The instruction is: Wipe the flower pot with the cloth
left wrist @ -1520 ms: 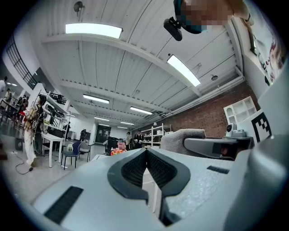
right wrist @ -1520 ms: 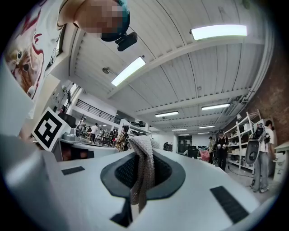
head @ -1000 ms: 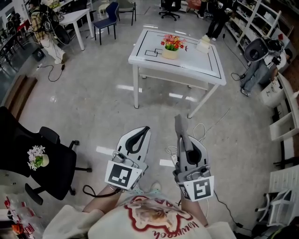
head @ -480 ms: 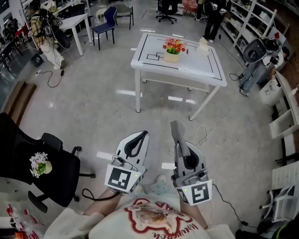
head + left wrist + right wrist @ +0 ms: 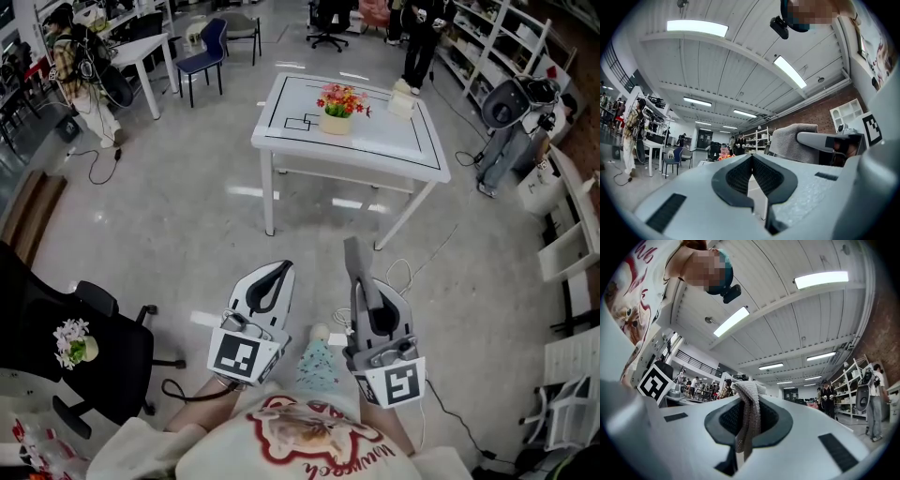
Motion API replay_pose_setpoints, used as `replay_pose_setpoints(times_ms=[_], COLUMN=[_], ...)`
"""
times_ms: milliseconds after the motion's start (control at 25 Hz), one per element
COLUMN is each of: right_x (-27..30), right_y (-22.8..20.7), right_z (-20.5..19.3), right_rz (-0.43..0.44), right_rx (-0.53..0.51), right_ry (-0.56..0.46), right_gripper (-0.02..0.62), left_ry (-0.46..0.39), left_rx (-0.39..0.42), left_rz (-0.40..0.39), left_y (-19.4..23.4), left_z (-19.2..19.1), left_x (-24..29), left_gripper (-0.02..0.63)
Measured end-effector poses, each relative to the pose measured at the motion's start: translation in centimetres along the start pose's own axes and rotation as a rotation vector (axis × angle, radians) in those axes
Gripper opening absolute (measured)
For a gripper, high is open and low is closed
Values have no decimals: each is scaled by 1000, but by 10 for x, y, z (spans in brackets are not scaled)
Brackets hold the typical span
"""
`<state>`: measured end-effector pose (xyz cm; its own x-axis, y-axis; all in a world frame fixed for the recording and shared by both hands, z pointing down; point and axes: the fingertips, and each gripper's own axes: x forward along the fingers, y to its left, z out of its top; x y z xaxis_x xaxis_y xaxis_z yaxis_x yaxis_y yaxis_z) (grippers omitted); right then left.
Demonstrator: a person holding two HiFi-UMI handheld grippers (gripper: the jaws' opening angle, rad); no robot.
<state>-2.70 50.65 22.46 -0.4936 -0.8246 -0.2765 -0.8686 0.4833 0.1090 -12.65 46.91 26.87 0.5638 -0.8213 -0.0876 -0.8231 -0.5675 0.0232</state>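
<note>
Cloth [image 5: 355, 261] sticks up from the right gripper [image 5: 363, 287], low and just right of the middle in the head view. The jaws are pinched tight on it. In the right gripper view the grey cloth [image 5: 749, 411] hangs folded between the two dark pads, with its top poking out past the tips. The left gripper [image 5: 280, 269] sits just beside it on the left. Its jaws are closed all the way, and they have nothing in them. The flower pot [image 5: 335, 122] is far off at the top middle of the head view. It stands upright on the white table [image 5: 375, 150], with red and yellow flowers on top. A wide stretch of grey floor [image 5: 187, 234] lies between the grippers and the table, so the pot is well apart from both of them. The pot lies straight up the picture from the grippers, between their two lines and a little closer to the right one. Both grippers look about as far from it. The right one has the cloth, so I think that is the one that must reach the pot. It looks like the person has to walk up to the near side of the table first. No wiping has begun.
</note>
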Motion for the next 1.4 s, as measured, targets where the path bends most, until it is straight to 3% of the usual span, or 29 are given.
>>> replay_pose_setpoints(times_ms=[400, 840, 1400], right_x=[80, 164, 198], right_y=[-110, -210, -243], right_z=[-33, -68, -84], right_rz=[10, 89, 113], right_rx=[-6, 14, 41], right_ry=[-5, 8, 14], right_gripper=[9, 9, 9], left_ry=[-5, -4, 27], left_rx=[14, 5, -1], left_rz=[7, 45, 50], left_y=[27, 54, 70], left_z=[-9, -16, -27], left_x=[134, 265, 314], left_gripper=[2, 2, 2])
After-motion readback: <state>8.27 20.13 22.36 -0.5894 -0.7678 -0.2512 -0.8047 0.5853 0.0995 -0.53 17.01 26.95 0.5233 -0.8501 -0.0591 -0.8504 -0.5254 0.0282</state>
